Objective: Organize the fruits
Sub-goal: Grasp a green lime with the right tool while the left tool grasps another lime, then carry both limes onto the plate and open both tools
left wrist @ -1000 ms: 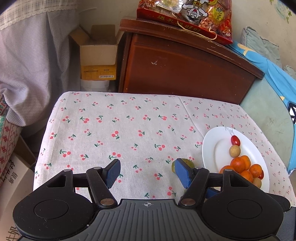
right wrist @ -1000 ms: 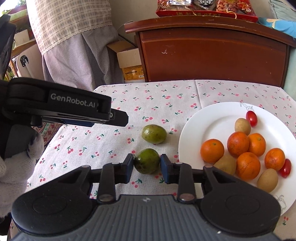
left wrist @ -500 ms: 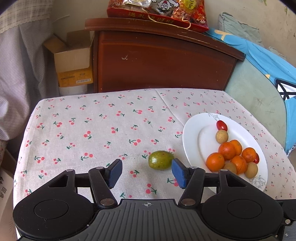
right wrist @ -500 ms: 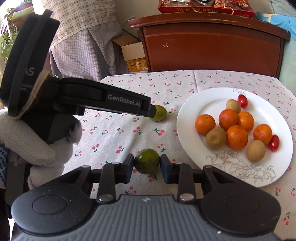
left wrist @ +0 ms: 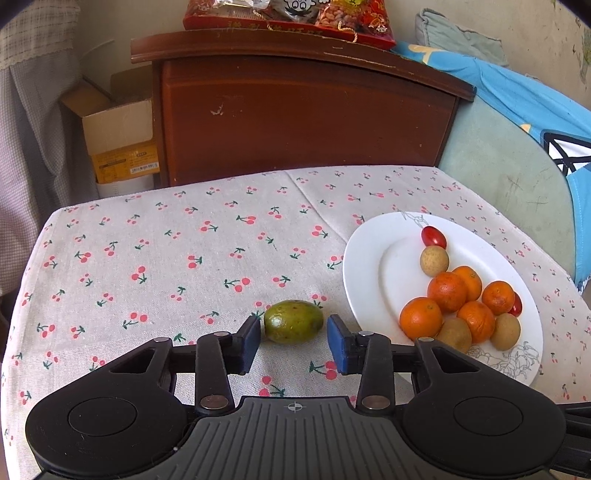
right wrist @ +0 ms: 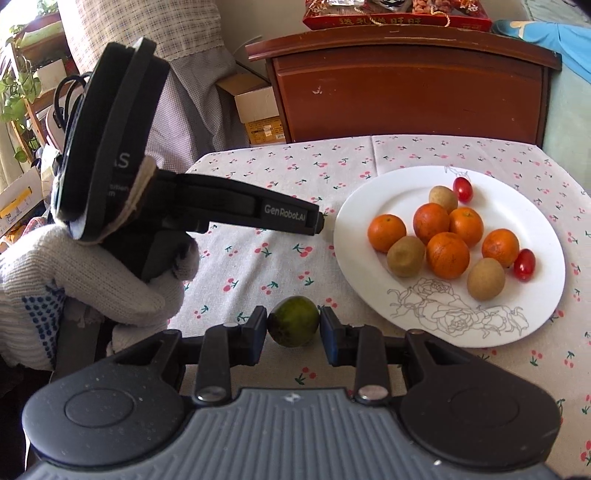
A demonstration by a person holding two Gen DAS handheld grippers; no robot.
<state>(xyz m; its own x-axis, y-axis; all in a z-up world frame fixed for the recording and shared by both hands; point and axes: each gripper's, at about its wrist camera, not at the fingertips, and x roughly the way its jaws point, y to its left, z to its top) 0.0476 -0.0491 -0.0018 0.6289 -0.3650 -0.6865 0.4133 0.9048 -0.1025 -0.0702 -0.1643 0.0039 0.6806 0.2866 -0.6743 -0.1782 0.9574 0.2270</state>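
Observation:
A green fruit (left wrist: 293,327) lies on the cherry-print cloth just left of the white plate (left wrist: 384,273). My left gripper (left wrist: 294,338) straddles it with the jaws closing; the left pad is at its skin, and a thin gap shows at the right pad. A second green fruit (right wrist: 293,321) is clamped in my right gripper (right wrist: 293,326), near the plate's (right wrist: 369,291) front left rim. The plate holds several oranges (right wrist: 447,254), brown fruits (right wrist: 405,256) and cherry tomatoes (right wrist: 524,264). In the right wrist view, the left gripper (right wrist: 320,225) reaches in from the left, held by a gloved hand (right wrist: 92,280), and hides its fruit.
A brown wooden cabinet (left wrist: 303,114) stands behind the table, with a red snack bag (left wrist: 291,14) on top. An open cardboard box (left wrist: 118,140) sits on the floor to its left. A blue and green cushion (left wrist: 517,147) lies at the right. The cloth's left half is bare.
My left gripper swung right and dropped onto the green fruit, and its jaws narrowed around it. My right gripper carried its green fruit along the plate's front, still clamped.

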